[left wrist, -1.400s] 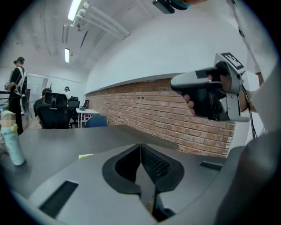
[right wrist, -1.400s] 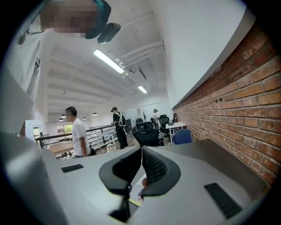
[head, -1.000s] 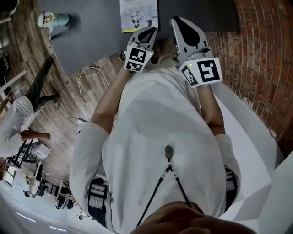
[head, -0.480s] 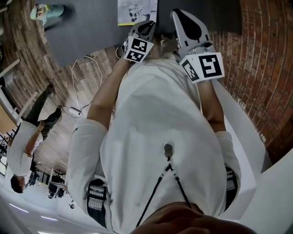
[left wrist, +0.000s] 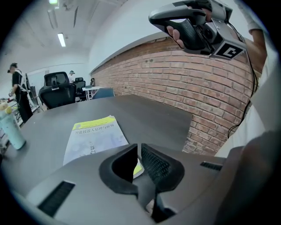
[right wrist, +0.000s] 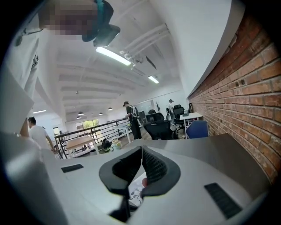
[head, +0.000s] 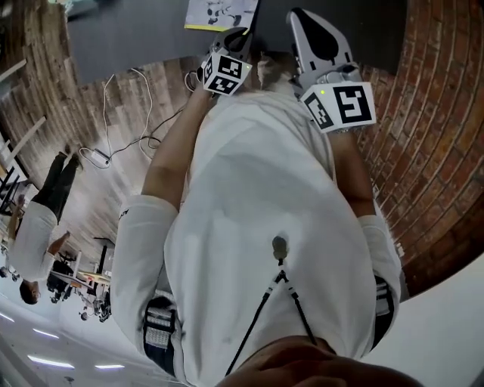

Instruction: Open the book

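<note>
Left gripper [head: 236, 39] and right gripper [head: 306, 23] push on toward 12 o'clock. Book [head: 219, 11] slips to top edge of head view, half cut off. Approach under way: cover untouched, book shut. Left jaws pressed to thin slit, empty. Right jaws together, empty too. Left gripper view gives what head view loses: whole book flat on table [left wrist: 167, 118], 11 o'clock off jaws, cup [left wrist: 11, 132] at 9. Right gripper view tilts at ceiling, only scrap of book under jaws.
</note>
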`<move>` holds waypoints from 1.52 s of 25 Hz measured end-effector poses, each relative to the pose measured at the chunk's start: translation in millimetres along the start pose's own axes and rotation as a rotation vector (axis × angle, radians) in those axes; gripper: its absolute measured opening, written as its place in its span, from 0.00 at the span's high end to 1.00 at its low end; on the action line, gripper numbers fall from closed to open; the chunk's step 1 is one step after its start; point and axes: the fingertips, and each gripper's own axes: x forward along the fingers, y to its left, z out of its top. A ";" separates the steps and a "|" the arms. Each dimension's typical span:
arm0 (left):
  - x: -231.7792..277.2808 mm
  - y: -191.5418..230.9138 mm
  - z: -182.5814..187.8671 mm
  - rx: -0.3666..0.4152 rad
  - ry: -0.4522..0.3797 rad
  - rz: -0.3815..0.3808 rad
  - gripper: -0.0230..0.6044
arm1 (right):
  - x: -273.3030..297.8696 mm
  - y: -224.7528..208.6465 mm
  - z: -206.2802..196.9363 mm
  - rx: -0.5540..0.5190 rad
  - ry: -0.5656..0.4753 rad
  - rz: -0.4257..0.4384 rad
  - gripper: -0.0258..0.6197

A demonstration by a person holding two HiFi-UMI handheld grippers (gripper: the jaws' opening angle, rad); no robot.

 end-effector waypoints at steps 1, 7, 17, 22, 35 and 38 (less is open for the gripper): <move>3.2 -1.5 -0.8 0.008 0.006 0.013 0.92 | -1.1 -3.7 -2.8 0.001 0.008 0.012 0.90; 21.5 -3.4 -10.3 0.020 0.053 0.095 0.82 | -7.0 -23.3 -11.5 -0.004 0.039 0.069 0.90; 41.6 13.2 -32.0 -0.046 0.128 0.217 0.77 | -8.4 -38.0 -15.5 -0.030 0.068 0.131 0.90; 46.3 10.8 -36.6 0.022 0.152 0.235 0.77 | -17.0 -54.5 -23.3 -0.033 0.082 0.123 0.90; 40.3 23.0 -32.8 -0.027 0.144 0.251 0.89 | -16.6 -58.4 -21.2 -0.019 0.077 0.096 0.90; 37.1 24.6 -34.2 -0.032 0.144 0.220 0.90 | -14.3 -52.7 -20.6 -0.016 0.068 0.084 0.90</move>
